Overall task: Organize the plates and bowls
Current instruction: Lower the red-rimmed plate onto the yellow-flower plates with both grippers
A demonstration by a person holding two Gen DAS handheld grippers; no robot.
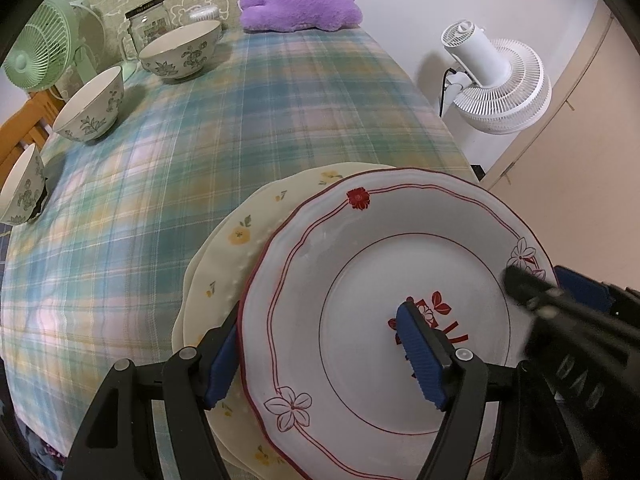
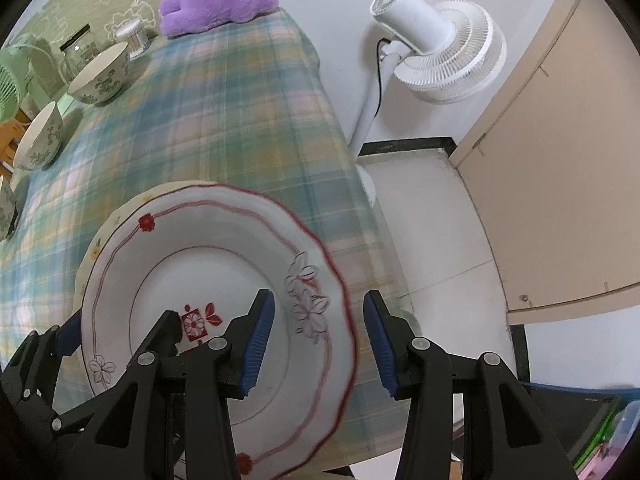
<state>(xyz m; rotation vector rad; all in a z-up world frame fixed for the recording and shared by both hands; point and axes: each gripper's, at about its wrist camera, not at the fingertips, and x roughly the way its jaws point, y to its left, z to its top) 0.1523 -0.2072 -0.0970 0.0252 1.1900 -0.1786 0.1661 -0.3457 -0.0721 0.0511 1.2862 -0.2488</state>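
Presently we find both the left gripper (image 1: 326,354) and the right gripper (image 2: 320,344) apart astride the white plate (image 1: 372,240) rim, which overhangs the tabletop (image 1: 200,120) edge and may slide off if nudged.

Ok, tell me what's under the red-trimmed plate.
A pale yellow plate with yellow flowers sticks out to the left of the red-trimmed plate. The rest of it, and anything beneath, is covered.

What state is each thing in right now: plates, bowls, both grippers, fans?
White red-trimmed plate: on top of the yellow plate, offset toward the table edge.
Yellow floral plate: flat on the tablecloth, partly covered.
Three bowls: upright, apart, not stacked.
Left gripper: open, straddling the white plate's rim.
Right gripper: open, straddling the opposite rim.
Green fan: running or not, cannot tell.
White fan: cannot tell.
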